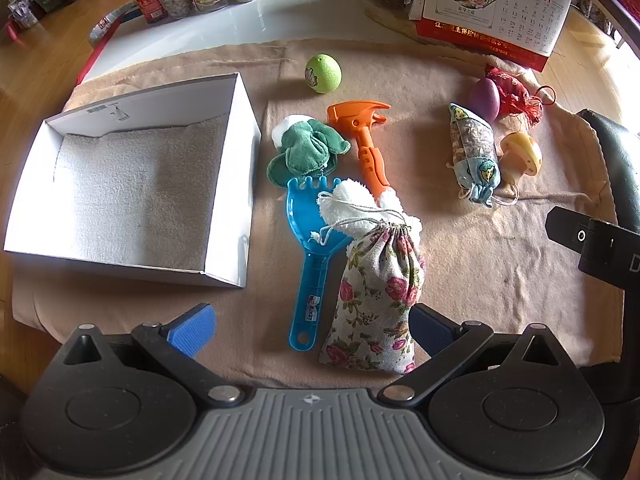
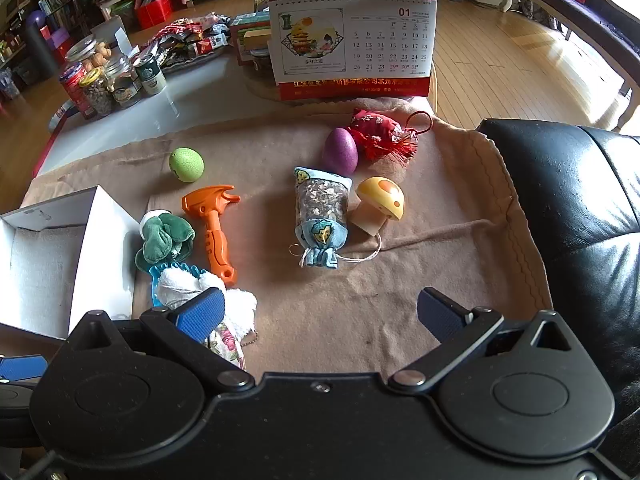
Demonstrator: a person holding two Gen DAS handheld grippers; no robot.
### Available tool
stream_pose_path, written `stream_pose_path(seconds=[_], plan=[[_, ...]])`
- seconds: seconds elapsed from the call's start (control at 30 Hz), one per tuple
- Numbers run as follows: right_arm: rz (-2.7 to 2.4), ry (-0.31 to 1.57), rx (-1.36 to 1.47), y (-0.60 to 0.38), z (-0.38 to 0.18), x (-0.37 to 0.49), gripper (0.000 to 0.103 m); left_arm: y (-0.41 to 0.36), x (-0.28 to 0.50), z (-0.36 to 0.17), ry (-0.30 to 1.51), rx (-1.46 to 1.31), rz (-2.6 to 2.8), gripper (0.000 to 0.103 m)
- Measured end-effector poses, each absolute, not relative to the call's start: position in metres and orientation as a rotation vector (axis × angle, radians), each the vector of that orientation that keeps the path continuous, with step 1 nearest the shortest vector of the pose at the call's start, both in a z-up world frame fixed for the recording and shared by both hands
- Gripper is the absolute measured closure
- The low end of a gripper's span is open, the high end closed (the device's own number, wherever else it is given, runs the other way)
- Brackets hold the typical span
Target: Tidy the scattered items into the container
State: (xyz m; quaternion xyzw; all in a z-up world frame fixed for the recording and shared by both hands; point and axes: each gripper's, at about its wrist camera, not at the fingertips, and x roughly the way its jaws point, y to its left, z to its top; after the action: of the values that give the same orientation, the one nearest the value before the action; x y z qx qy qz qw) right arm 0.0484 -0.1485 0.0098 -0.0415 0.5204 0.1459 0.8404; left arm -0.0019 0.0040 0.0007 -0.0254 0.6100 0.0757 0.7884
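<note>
Left gripper (image 1: pixel 310 326), jaws wide and empty, straddles the floral pouch (image 1: pixel 378 300), whose long axis runs away from them; white box (image 1: pixel 224 184) lies left

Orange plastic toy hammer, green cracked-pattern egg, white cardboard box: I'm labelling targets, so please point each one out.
Orange plastic toy hammer (image 1: pixel 370 148), left wrist view, on its handle.
Green cracked-pattern egg (image 2: pixel 186 165), right wrist view, on its middle.
White cardboard box (image 1: pixel 230 184), left wrist view, on its right wall.

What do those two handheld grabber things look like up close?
Both are black plastic. Each carries two round discs with hinged black link bars ending in fingers with blue ribbed pads. The left gripper has a grey ridged plate in the middle; the right gripper is plain black there.
</note>
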Motion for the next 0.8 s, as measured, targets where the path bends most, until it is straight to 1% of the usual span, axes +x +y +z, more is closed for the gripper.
stream_pose_path(seconds=[0.8], plan=[[0.316,1.100,-0.096,-0.1419,0.0081,0.0432,0.003,0.0053,-0.0030,0.0010,1.313,-0.075,0.190,0.001]])
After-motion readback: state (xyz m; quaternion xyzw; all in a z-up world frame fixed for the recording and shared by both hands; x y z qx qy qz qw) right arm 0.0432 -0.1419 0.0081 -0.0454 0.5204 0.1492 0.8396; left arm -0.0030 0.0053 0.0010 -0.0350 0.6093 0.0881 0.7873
